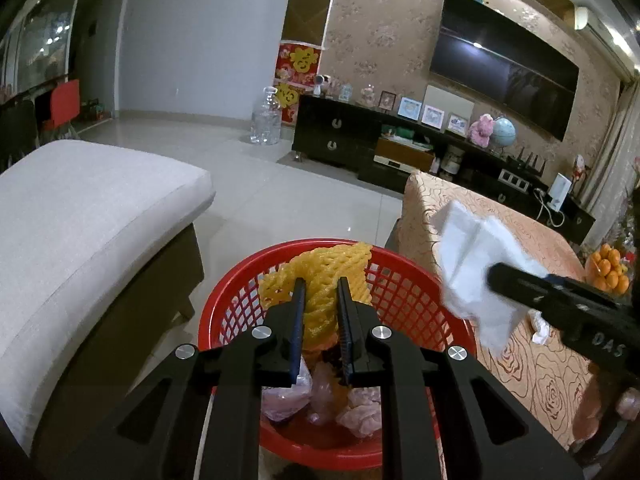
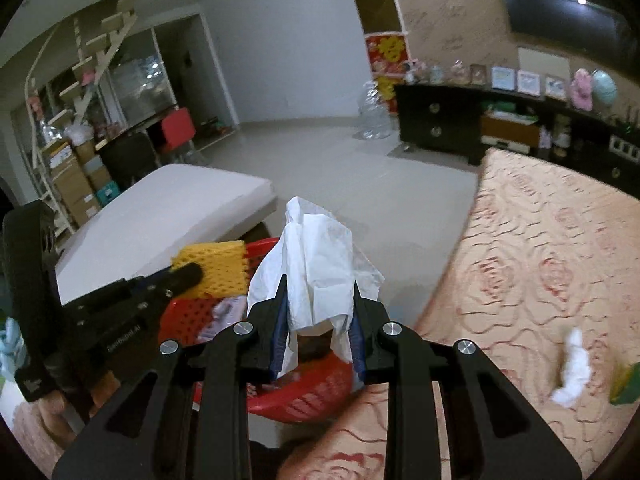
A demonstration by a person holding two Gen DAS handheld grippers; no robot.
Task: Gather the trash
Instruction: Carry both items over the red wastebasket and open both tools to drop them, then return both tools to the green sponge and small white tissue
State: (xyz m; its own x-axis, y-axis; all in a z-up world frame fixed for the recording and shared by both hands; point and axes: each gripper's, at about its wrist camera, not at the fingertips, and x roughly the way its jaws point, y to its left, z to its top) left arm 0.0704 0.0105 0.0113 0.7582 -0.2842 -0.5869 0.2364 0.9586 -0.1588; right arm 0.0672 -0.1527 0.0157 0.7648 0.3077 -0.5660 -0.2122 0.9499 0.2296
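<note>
A red plastic basket (image 1: pixel 404 292) stands on the floor between the sofa and the table, with crumpled pinkish plastic bags (image 1: pixel 360 412) inside. My left gripper (image 1: pixel 322 292) is shut on a yellow foam fruit net (image 1: pixel 320 272), held over the basket. My right gripper (image 2: pixel 318 296) is shut on a white tissue (image 2: pixel 316 256) just above the basket's (image 2: pixel 320 396) near rim. In the left wrist view the right gripper comes in from the right with that tissue (image 1: pixel 472 264). In the right wrist view the left gripper (image 2: pixel 188 276) and the net (image 2: pixel 216 268) show at the left.
A table with a rose-patterned cloth (image 2: pixel 540 272) is on the right; a crumpled white tissue (image 2: pixel 572 368) and a green-yellow scrap (image 2: pixel 626 388) lie on it. Oranges (image 1: pixel 608 272) sit at its far end. A pale sofa cushion (image 1: pixel 92 216) is on the left.
</note>
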